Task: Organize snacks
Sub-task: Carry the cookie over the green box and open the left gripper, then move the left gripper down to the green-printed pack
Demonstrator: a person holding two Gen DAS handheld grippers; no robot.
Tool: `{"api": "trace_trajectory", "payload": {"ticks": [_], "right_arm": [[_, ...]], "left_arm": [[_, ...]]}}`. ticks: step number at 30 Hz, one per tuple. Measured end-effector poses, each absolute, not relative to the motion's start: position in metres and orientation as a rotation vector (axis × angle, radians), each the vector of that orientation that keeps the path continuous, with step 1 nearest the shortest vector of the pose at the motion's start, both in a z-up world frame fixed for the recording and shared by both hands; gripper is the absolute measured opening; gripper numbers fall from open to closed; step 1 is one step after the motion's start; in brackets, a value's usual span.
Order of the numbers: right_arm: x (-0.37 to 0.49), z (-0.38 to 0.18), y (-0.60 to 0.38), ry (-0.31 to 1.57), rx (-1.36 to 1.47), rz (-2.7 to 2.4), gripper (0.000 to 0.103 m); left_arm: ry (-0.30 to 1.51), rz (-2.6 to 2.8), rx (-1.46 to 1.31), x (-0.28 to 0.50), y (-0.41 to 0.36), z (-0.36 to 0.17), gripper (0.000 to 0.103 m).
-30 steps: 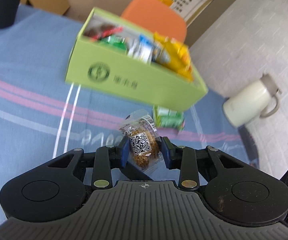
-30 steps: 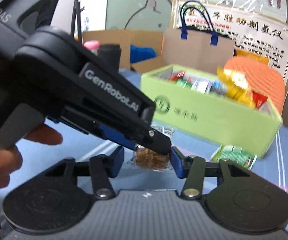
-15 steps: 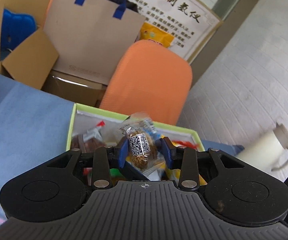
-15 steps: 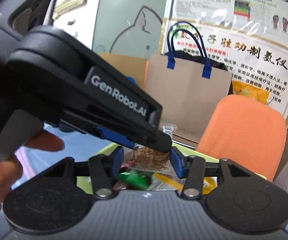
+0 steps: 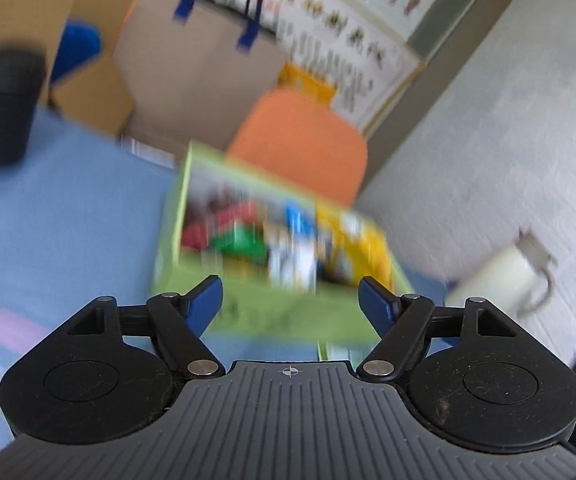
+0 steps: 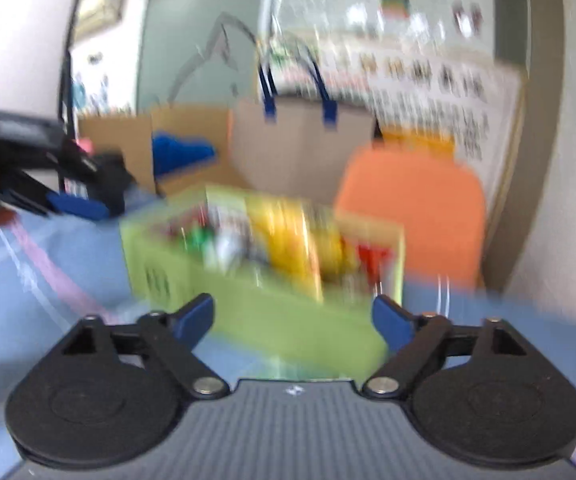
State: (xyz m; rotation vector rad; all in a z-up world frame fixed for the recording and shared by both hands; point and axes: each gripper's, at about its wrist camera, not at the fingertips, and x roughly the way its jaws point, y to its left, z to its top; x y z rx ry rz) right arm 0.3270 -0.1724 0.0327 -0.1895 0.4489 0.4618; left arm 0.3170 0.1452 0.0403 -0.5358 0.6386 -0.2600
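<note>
wall [image 5: 499,128]: white tile | chair [image 5: 303,140]: orange (blurred) | poster [image 5: 343,52]: behind

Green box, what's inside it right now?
The green box holds blurred snack packets: red, green, white-blue and yellow. Anything beneath them is covered.

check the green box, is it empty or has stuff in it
Has stuff: the open-topped green box holds red, green, blue and yellow snack packets, blurred.
</note>
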Motion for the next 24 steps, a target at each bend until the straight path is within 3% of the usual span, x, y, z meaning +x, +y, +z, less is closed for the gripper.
{"api": "trace_trajectory", "payload": {"ticks": [6, 15, 24], "right_arm": [[0.354, -0.012, -0.171, 0.589, -0.171, 0.499, 0.09], [0.349, -0.027, -0.159, 0.659, -0.095, 0.591, 0.092], [0.3, -0.011, -0.137, 0.56, -0.217, 0.534, 0.093]], "left_arm": [[0.799, -0.255, -0.594, 0.31, 0.13, -0.001, 0.06], [0.808, -0.229, -0.574, 0.306, 0.125, -0.005, 0.062], [0.872, -0.341, -0.661, 0.332, 0.107, -0.01, 0.063]]}}
